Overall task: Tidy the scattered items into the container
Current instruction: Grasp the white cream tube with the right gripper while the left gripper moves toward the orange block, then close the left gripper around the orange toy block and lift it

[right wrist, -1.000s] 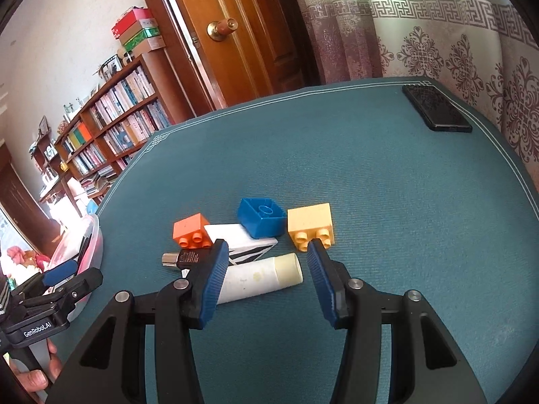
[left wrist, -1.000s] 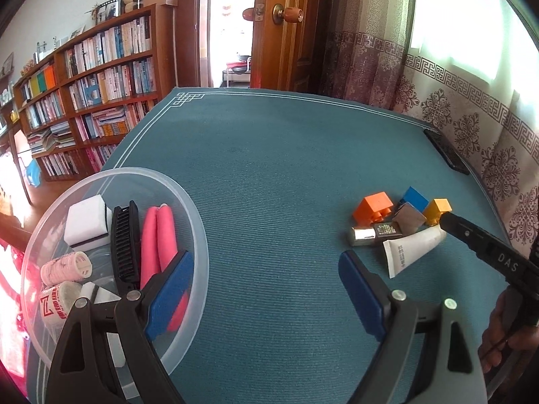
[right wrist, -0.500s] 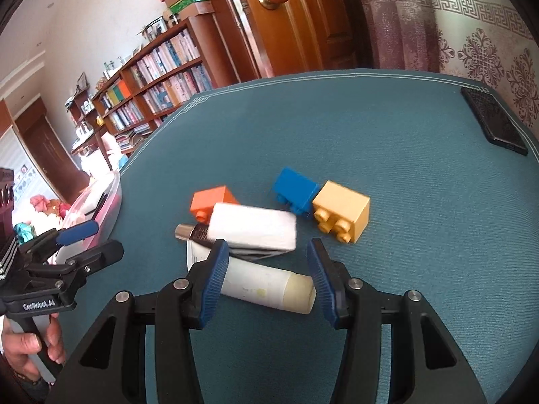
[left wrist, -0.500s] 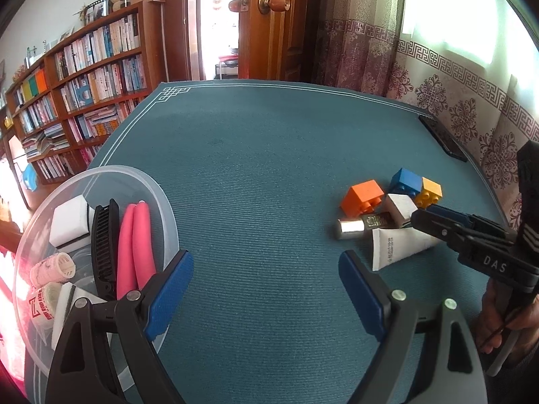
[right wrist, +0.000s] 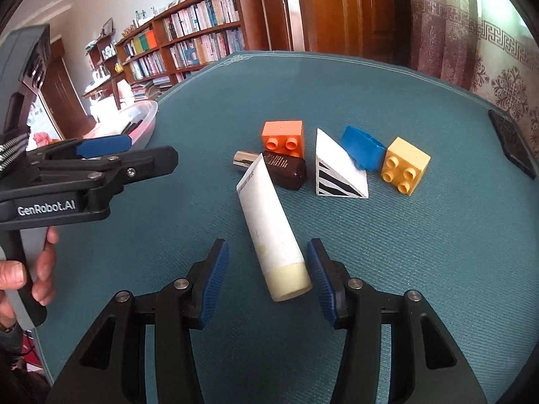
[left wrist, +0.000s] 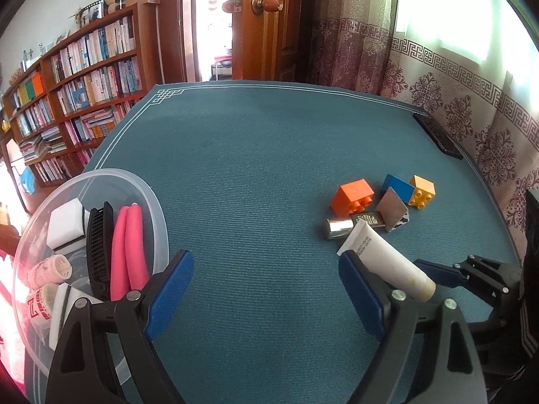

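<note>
A white tube lies on the teal table mat, its cream cap end between the fingers of my right gripper, which is open around it. Just beyond lie a brown bottle, an orange brick, a striped white wedge, a blue brick and a yellow brick. My left gripper hangs open and empty over the mat, between the clear plastic container and the tube. The container holds a black comb, pink rollers, white blocks and small rolls.
A black phone lies at the mat's far right edge by the curtain. A bookshelf and a wooden door stand beyond the table. Bare mat stretches between the container and the pile. A hand holds the left gripper's handle.
My right gripper has swung round and closed in on the tube, whose cap end now sits between its fingers. My left gripper has drifted right, towards the pile.
</note>
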`<move>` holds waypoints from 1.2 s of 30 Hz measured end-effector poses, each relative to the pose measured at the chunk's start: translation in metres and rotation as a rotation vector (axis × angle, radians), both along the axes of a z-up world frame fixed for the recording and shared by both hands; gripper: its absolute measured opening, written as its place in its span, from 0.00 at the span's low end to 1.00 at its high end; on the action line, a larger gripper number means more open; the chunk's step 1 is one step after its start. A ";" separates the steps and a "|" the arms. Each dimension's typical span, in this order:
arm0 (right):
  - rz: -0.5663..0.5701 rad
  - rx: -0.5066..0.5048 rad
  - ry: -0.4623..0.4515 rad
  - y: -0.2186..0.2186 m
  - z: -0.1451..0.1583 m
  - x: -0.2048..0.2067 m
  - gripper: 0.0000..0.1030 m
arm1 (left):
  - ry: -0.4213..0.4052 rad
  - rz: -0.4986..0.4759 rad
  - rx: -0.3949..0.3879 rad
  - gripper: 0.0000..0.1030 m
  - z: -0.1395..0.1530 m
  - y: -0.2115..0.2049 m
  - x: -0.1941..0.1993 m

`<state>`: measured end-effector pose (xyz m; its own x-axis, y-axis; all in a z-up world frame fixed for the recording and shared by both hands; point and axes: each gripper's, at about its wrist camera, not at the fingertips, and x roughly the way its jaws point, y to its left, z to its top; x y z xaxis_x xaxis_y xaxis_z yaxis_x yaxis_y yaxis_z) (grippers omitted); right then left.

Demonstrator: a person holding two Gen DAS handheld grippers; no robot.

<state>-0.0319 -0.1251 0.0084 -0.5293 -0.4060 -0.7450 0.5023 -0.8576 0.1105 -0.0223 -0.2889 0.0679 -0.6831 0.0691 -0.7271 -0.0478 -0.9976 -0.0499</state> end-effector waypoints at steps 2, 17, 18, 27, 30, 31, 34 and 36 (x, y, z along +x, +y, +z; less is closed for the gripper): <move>-0.021 0.051 0.031 -0.008 -0.001 0.002 0.47 | 0.006 0.005 0.002 0.88 0.002 -0.002 0.002; -0.174 0.006 0.029 0.009 -0.001 0.013 0.27 | 0.002 0.050 0.046 0.88 -0.003 -0.019 0.001; -0.187 -0.008 0.023 0.014 0.000 0.010 0.27 | 0.003 0.049 0.040 0.88 -0.004 -0.017 -0.001; -0.255 -0.034 0.021 0.027 0.000 0.012 0.27 | -0.008 -0.042 -0.002 0.88 -0.007 0.024 -0.027; -0.258 -0.042 0.019 0.028 -0.001 0.013 0.27 | -0.023 -0.063 0.001 0.88 -0.008 0.035 -0.037; -0.260 -0.045 0.019 0.029 -0.001 0.012 0.27 | -0.026 -0.066 0.005 0.88 -0.007 0.038 -0.040; -0.264 -0.054 0.016 0.029 -0.002 0.012 0.27 | -0.024 -0.075 0.006 0.88 -0.006 0.047 -0.047; -0.268 -0.061 0.013 0.030 -0.002 0.012 0.27 | -0.023 -0.080 0.002 0.88 -0.006 0.053 -0.053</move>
